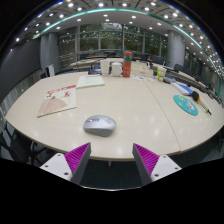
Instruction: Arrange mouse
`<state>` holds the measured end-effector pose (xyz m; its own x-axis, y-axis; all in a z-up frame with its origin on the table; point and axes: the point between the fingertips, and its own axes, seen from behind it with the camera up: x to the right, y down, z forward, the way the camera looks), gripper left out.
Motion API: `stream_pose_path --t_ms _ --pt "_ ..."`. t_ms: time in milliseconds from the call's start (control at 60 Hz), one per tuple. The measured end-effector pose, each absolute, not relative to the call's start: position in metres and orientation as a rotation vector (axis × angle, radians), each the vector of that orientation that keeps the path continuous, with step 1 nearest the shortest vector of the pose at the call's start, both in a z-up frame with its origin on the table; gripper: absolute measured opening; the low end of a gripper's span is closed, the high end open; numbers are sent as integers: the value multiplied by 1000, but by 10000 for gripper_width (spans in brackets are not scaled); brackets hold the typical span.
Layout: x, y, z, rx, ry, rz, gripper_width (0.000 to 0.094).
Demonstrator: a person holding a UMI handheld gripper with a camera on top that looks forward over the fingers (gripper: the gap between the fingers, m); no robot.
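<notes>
A grey computer mouse (99, 124) lies on the beige table (130, 105), near its front edge. My gripper (111, 160) is open and empty, its two fingers with magenta pads (77, 156) spread wide. It hovers in front of the table edge, and the mouse is ahead of the fingers, slightly toward the left finger. Nothing is between the fingers.
A book or magazine (58, 99) lies on the table to the left, a white paper (90, 81) beyond it. A teal round mat (186, 104) is to the right. Bottles and a red-topped container (127, 66) stand at the far end. Chairs surround the table.
</notes>
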<state>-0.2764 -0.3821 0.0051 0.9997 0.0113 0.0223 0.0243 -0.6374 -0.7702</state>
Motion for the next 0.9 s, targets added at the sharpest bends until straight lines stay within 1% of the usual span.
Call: stream_pose_path --t_ms 200,433,550,617,667,700,733,817,900 --pt "-285 -330 -12 -2277 -69 -72 856" --pt "-288 -270 -11 -2253 -96 -85 848" --pt "-291 -246 -11 -2246 -104 -77 829" --pt "-293 -236 -12 -2241 -112 -55 786" --pt "-296 -231 -13 -2239 -116 -34 715" --pt "-300 -227 -14 -2241 -120 -11 618" --pt "-303 -226 -15 -2244 -126 12 493" --pt "-305 -227 -14 -2240 -159 -1 469" --pt "-306 -227 -14 -2252 -185 8 415"
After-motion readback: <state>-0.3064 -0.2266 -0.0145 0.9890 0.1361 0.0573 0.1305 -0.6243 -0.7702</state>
